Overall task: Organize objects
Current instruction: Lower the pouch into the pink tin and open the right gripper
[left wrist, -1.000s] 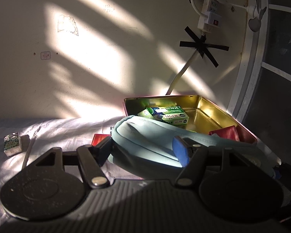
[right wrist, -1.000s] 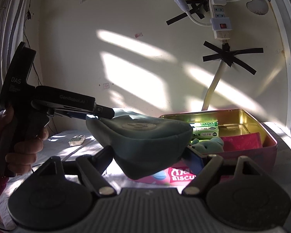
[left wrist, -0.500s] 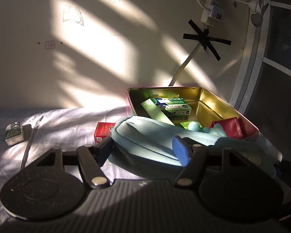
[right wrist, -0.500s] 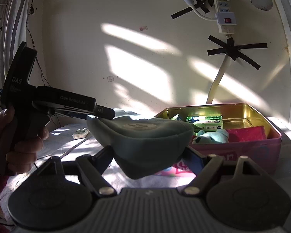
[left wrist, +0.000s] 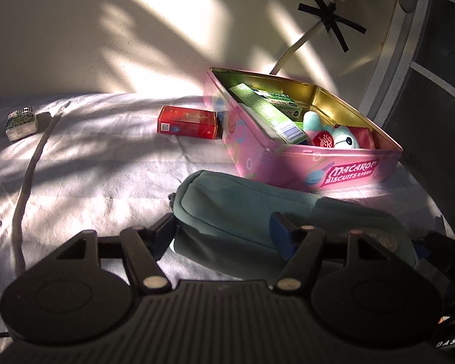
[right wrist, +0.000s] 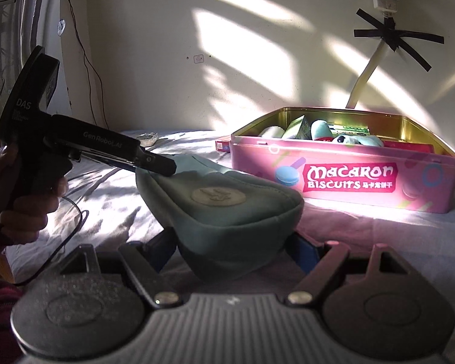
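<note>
Both grippers, left gripper (left wrist: 224, 230) and right gripper (right wrist: 232, 250), clamp the soft teal pouch (right wrist: 227, 209); glossy pink tin (right wrist: 345, 176) stands just beyond, red carton (left wrist: 187, 122) beside it.

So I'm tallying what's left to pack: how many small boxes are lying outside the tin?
2: a red box beside the pink tin, and a green-patterned box far left. Others may be hidden.

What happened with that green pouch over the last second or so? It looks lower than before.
Both grippers lowered the soft teal fabric pouch from level with the pink macaron biscuit tin's rim to just above the white sheet, in front of the tin. The left gripper and right gripper stayed clamped on its ends. The tin's contents, the red box and the small green-patterned packet stayed put.
</note>
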### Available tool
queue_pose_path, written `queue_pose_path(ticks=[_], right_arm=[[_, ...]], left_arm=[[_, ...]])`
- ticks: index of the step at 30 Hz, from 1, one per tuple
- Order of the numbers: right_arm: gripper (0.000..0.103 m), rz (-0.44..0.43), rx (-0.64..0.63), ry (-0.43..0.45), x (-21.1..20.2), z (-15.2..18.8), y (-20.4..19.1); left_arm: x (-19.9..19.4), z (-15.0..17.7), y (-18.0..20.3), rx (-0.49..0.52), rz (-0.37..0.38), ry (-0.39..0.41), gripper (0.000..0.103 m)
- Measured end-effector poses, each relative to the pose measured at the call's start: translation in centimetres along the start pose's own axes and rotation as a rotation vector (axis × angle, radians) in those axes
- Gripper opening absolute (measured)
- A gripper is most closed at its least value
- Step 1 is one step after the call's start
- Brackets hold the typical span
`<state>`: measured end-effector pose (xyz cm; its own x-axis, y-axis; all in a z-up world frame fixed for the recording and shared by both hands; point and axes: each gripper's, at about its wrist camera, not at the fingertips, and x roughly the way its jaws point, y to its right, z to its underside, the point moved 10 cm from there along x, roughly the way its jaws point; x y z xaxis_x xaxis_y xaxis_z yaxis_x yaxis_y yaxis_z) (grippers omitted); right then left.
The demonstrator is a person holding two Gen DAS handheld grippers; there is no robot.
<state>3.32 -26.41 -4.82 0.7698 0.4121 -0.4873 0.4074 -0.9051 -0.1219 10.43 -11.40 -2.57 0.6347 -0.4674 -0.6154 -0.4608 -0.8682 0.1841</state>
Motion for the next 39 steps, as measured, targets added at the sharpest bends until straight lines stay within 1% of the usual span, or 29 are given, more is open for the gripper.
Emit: queue_pose_path(ticks=[2, 5, 7, 8, 10, 12, 14, 16, 19, 20, 23, 24, 25, 26, 27, 29, 31, 32, 34, 37, 39], right_arm=[[0.082, 0.006, -0.013, -0.032, 0.4, 0.6, 0.0], [0.085, 0.017, -0.033, -0.092, 1.0, 1.9, -0.2], [0.087, 0.02, -0.034, -0.108, 1.0, 2.4, -0.1], [0.089, 0.018, -0.029, -0.107, 0.8, 2.4, -0.1], [0.092, 0.015, -0.017, -0.109, 0.6, 2.5, 0.3], [0.093, 0.016, -0.004, -0.117, 0.4, 2.6, 0.6], [0.094, 0.023, -0.001, -0.126, 0.2, 2.8, 0.9], [0.094, 0.035, -0.007, -0.128, -0.2, 3.0, 1.1], [0.094, 0.048, -0.014, -0.12, -0.7, 2.9, 1.3], [0.094, 0.047, -0.013, -0.119, -0.7, 2.9, 1.3], [0.095, 0.041, -0.022, -0.126, -0.1, 2.9, 1.0], [0.095, 0.036, -0.028, -0.128, 0.1, 2.8, 0.8], [0.094, 0.031, -0.034, -0.128, 0.4, 2.7, 0.6], [0.091, 0.027, -0.042, -0.125, 0.7, 2.6, 0.3], [0.091, 0.022, -0.051, -0.126, 0.9, 2.5, 0.0], [0.086, 0.029, -0.067, -0.123, 1.1, 2.3, -0.2], [0.084, 0.022, -0.082, -0.114, 0.8, 2.0, -0.1], [0.083, 0.014, -0.085, -0.102, 0.5, 1.6, 0.0], [0.083, -0.003, -0.08, -0.055, -0.5, 0.4, 0.5], [0.083, -0.007, -0.048, 0.02, -1.6, -2.3, 2.0], [0.083, 0.025, -0.045, 0.078, -2.2, -4.7, 3.5]], left_arm=[[0.2, 0.9, -0.2, -0.004, 0.005, -0.022, 0.07], [0.1, 1.5, -0.2, 0.019, 0.009, -0.038, 0.071], [-0.2, 1.3, -0.3, 0.034, 0.015, -0.033, 0.075], [-0.4, 1.1, -0.4, 0.042, 0.014, -0.022, 0.076], [-0.8, 0.2, -1.2, 0.057, -0.003, 0.007, 0.085], [-0.9, -0.5, -1.9, 0.049, -0.014, 0.021, 0.085], [-0.5, -1.1, -2.5, 0.035, 0.008, 0.008, 0.086], [0.6, -0.8, -2.1, 0.049, 0.072, -0.047, 0.086], [2.4, 0.0, -1.5, 0.077, 0.122, -0.11, 0.086], [2.9, 0.4, -1.0, 0.088, 0.15, -0.129, 0.085], [3.2, 0.8, -0.3, 0.116, 0.142, -0.105, 0.086], [3.1, 0.9, -0.3, 0.11, 0.148, -0.1, 0.085], [3.0, 1.1, -0.2, 0.104, 0.161, -0.101, 0.08], [2.9, 1.2, 0.0, 0.103, 0.166, -0.1, 0.079], [2.5, 1.4, 0.2, 0.109, 0.173, -0.094, 0.075], [1.9, 1.7, 0.4, 0.122, 0.153, -0.088, 0.074], [0.9, 1.6, 0.3, 0.104, 0.154, -0.092, 0.074], [0.5, 1.4, 0.4, 0.097, 0.16, -0.09, 0.074], [-0.4, 0.0, 0.8, 0.087, 0.18, -0.064, 0.074], [-1.3, -3.9, 2.7, 0.122, 0.192, 0.015, 0.074], [-1.2, -6.5, 4.1, 0.161, 0.186, 0.06, 0.074]])
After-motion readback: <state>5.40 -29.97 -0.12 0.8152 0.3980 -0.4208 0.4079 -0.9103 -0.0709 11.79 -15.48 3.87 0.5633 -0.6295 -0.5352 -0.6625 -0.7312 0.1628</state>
